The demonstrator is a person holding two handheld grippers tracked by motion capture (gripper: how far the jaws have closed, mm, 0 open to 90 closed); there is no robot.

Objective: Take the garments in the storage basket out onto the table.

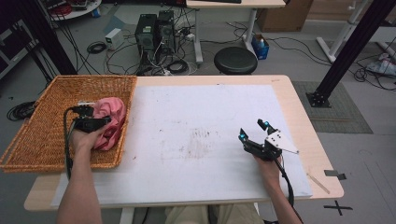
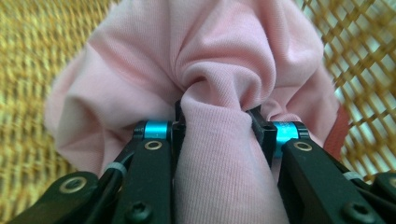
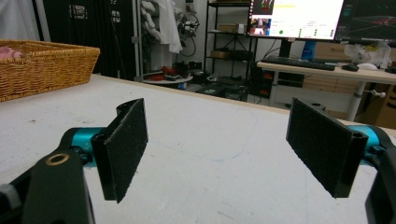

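the pink cloth [image 1: 111, 122] sits bunched up inside the wicker basket [image 1: 42, 126], toward the basket's right wall, at the left edge of the surface [image 1: 201, 140]. the left gripper [image 1: 93, 122] is right on it, fingers [image 2: 261, 133] closed down on a thick fold of the fabric, and i'd say that grip is there to lift the cloth out of the basket and over onto the white mat. a pinch on a gathered ridge like that gives the fingers something thick to bite on, rather than a flat layer that would slip.

over near the right edge of the surface, the right gripper [image 1: 253, 130] hovers low above the mat, its fingers [image 3: 123, 147] spread wide with nothing between them. it looks parked and ready, likely waiting to take a corner once the cloth arrives.

the left gripper view gives what the high view cannot: the fold squeezed tight between the two pads, fabric puckering around the pinch, basket weave blurred on both sides. the high view gives the layout instead, with the two hands well apart and a broad stretch of mat between them. the right gripper view looks across the surface to the basket [image 3: 44, 65] with a sliver of pink [image 3: 9, 52] at its rim.
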